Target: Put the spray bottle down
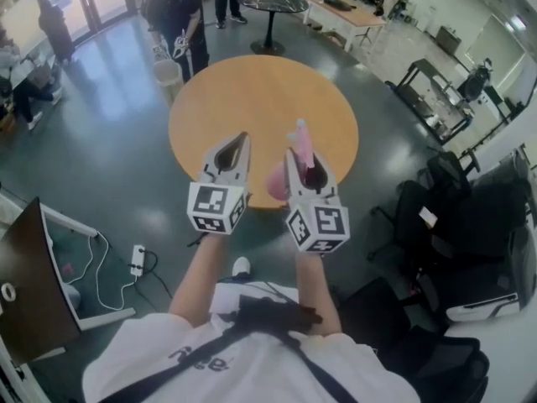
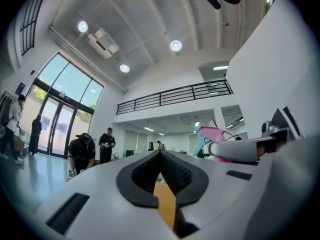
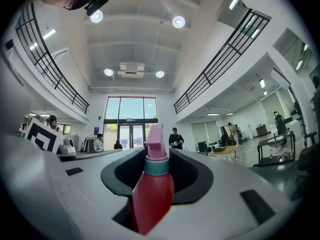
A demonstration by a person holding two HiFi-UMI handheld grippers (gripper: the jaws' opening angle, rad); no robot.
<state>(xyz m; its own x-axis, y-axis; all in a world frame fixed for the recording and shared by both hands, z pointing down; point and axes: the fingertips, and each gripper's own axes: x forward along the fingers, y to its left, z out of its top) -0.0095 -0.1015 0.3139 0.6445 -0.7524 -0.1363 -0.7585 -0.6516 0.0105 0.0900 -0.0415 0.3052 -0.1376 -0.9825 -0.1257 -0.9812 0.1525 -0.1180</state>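
Note:
In the head view, a pink spray bottle (image 1: pixel 299 145) stands upright between the jaws of my right gripper (image 1: pixel 304 164), which is shut on it just over the near edge of the round wooden table (image 1: pixel 263 99). The right gripper view shows the red-pink bottle (image 3: pixel 152 194) with its teal collar and pink nozzle clamped between the pads of the right gripper (image 3: pixel 156 151). My left gripper (image 1: pixel 233 154) is level beside it on the left, tips together, holding nothing. In the left gripper view, the left gripper (image 2: pixel 161 154) has its tips meeting, and the spray bottle's head (image 2: pixel 216 134) shows at right.
A person (image 1: pixel 176 15) stands beyond the table next to a white bin (image 1: pixel 167 72). A dark round table (image 1: pixel 275 2) is farther back. Black chairs (image 1: pixel 470 217) crowd the right side. A power strip (image 1: pixel 137 260) lies on the floor at left, by a brown board (image 1: pixel 29 284).

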